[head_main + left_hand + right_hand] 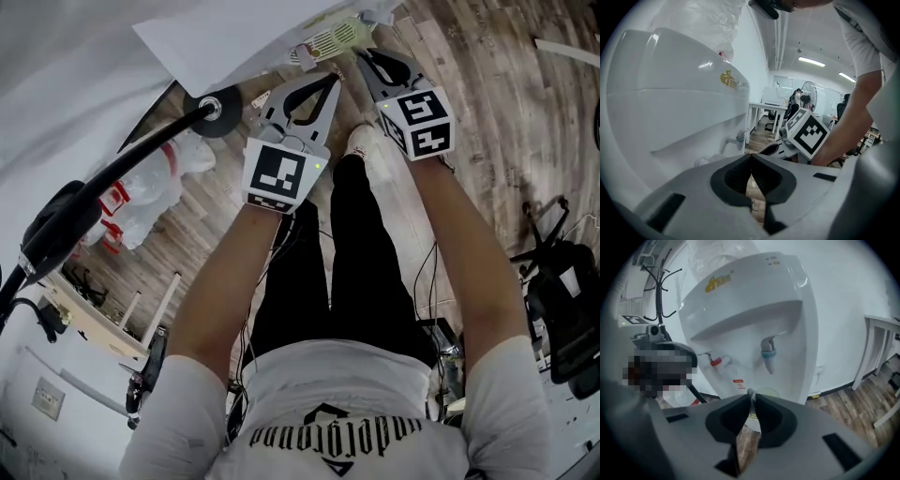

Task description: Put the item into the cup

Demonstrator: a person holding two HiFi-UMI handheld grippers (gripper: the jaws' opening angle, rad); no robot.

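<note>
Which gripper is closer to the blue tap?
Right. The right gripper points straight at the blue tap; the left gripper sits farther back, with the water dispenser on its left.

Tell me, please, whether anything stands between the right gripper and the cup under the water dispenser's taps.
Nothing visible does. In the right gripper view, the cup sits below the blue tap of the water dispenser, just beyond the right gripper, with no object between them.

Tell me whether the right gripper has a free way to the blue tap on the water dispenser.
Probably yes. The right gripper points toward the water dispenser, and its own view shows nothing between its tips and the blue tap.
</note>
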